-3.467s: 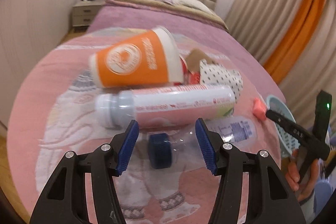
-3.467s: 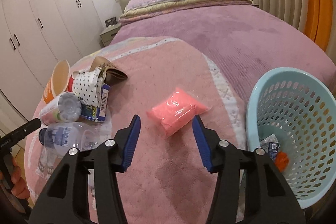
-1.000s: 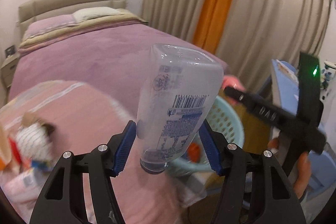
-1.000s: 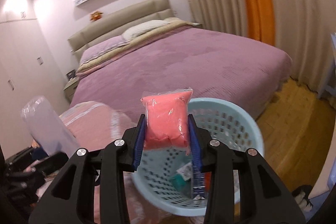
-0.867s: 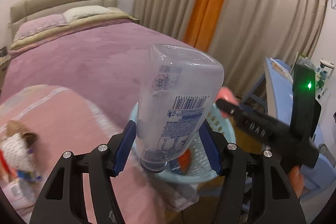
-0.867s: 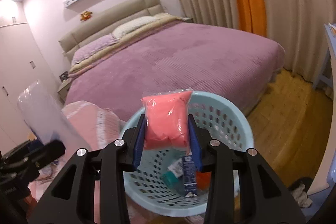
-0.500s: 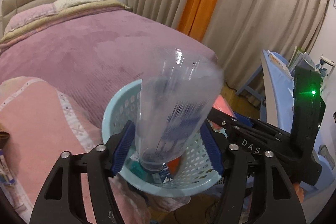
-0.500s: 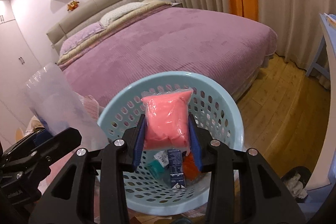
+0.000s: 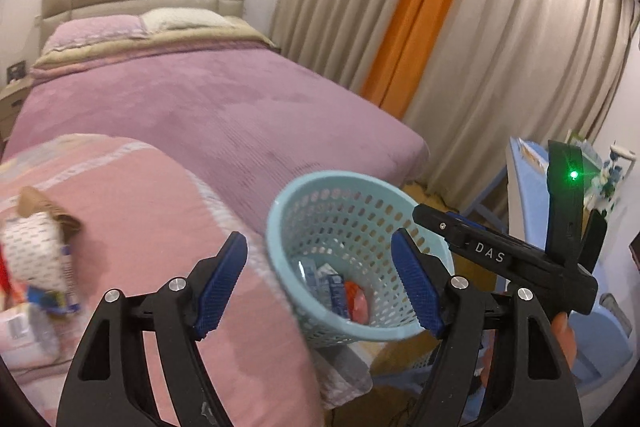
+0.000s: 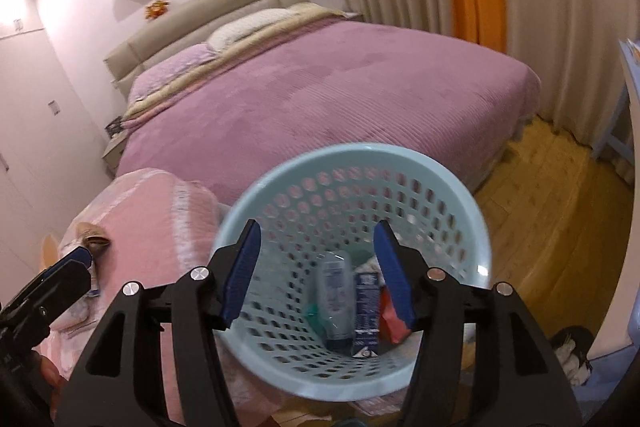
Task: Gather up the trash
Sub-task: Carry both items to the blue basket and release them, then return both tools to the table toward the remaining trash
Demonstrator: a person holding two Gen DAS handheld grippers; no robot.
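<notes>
Your left claw (image 9: 320,283) is released, its blue pads spread wide with nothing between them; the jaws have just been opening, and the clear bottle (image 10: 334,297) that stood between them half a second ago now lies in the basket (image 9: 280,227). To its left on the pink blanket (image 9: 132,211), a pile of trash (image 9: 34,267) waits: a dotted paper bag and some blurred wrappers beneath it.

Move right and your right claw (image 10: 316,271) tells the same story. It hangs over the basket's mouth, jaws parted and empty after opening just now, and the pink packet (image 10: 394,317) it carried lies at the bottom, just beside the bottle and a dark blue carton (image 10: 366,307).

So both drops have landed inside the basket, which sits at the edge of the bed (image 10: 320,99) beside the blanket. That leaves the pile at far left as your next job, I judge; swing both claws back that way and mind the basket's rim as you lift out.
</notes>
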